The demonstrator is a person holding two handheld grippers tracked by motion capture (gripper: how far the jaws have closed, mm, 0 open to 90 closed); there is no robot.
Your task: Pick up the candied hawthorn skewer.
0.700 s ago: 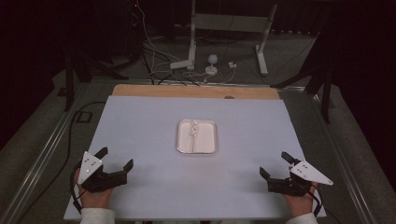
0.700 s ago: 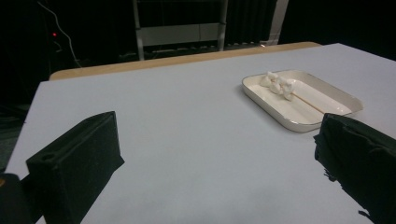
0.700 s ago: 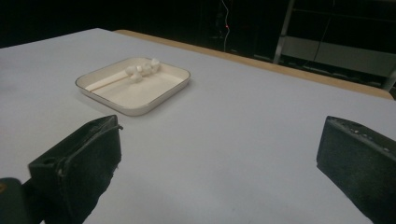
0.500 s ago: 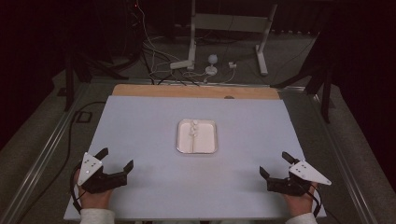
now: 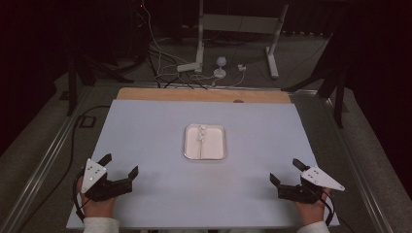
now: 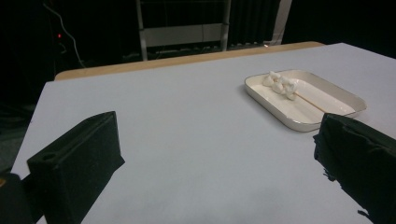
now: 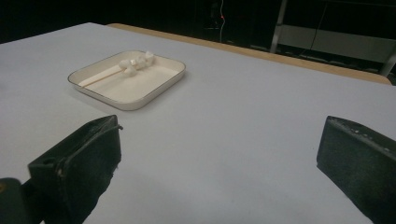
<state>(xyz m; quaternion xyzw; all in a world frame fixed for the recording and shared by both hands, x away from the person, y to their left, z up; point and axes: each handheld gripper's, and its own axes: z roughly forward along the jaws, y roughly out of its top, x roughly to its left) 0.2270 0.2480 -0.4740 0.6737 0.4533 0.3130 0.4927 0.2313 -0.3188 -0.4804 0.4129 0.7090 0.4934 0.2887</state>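
White enamel-look tray point(image 5: 205, 141) sitting at mid-counter, on pale blue-grey counter point(image 5: 145, 126) surface; wooden strip point(image 5: 160, 94) showing along far edge. Holding a thin wooden skewer point(image 5: 201, 146) lying lengthwise inside, with a cluster of small white lumps point(image 5: 201, 132) threaded or bunched at its far end; cannot tell which. Same tray appearing upper right in left gripper view point(image 6: 306, 99) and upper left in right gripper view point(image 7: 127, 79).

Left hand-held gripper point(image 5: 119, 166) resting near front left corner of counter, jaws standing wide apart, nothing between them, aiming roughly toward tray. Well apart from tray.

Right hand-held gripper point(image 5: 286, 172) resting near front right corner, jaws likewise spread wide, gripping nothing, angled inward toward tray. Also well apart from it.

Grey three-cornered plates riding on top of both. Hands and light sleeve cuffs entering from bottom edge. Cables point(image 5: 160, 63) and a metal stand point(image 5: 201, 34) lying on floor beyond counter.
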